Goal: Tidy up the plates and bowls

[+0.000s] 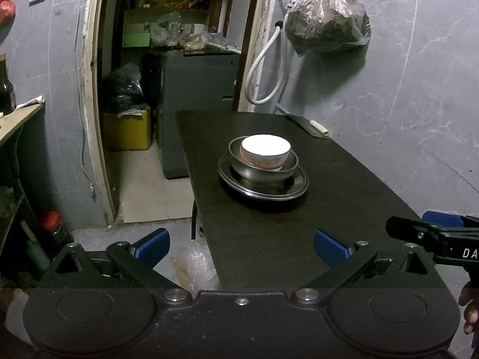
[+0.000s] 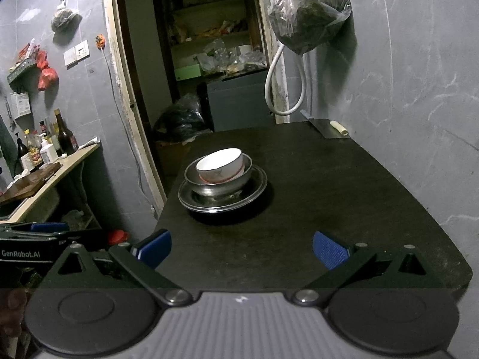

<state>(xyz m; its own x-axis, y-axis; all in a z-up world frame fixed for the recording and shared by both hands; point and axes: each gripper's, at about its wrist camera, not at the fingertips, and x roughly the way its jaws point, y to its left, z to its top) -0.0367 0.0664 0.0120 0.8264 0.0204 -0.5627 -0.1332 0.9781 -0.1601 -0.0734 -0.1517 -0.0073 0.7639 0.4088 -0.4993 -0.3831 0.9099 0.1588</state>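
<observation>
Nearest the left wrist camera, the left gripper (image 1: 242, 249) has its blue-padded fingers (image 1: 151, 246) spread wide with nothing between them, hanging over the near left corner of the dark table (image 1: 344, 209). The right gripper (image 2: 242, 249) is likewise released and empty, its jaws wide apart above the table's near edge; in the left wrist view its black body pokes in at the right edge, beside the other tool.

Further in, near the middle of the tabletop, sits the stack — a white ceramic bowl (image 1: 265, 152) nested in a steel bowl (image 1: 263, 171), which stands on a steel plate (image 1: 296, 187). In the right wrist view the white bowl (image 2: 220, 165) leans tilted inside the steel bowl (image 2: 223, 184), its mouth turned toward the left, and the plate (image 2: 257, 190) rims them both. Both grippers are well apart from the stack.

At the table's far right corner, against the grey wall, lies a cleaver (image 2: 329, 128) with a pale handle. Above it hangs a plastic bag (image 2: 310, 13) of dark stuff, with a white hose (image 2: 271, 89) looping below. To the left — a side counter (image 2: 57, 173) with bottles (image 2: 66, 137), and beyond the doorway cluttered pantry shelves (image 2: 209, 45).
</observation>
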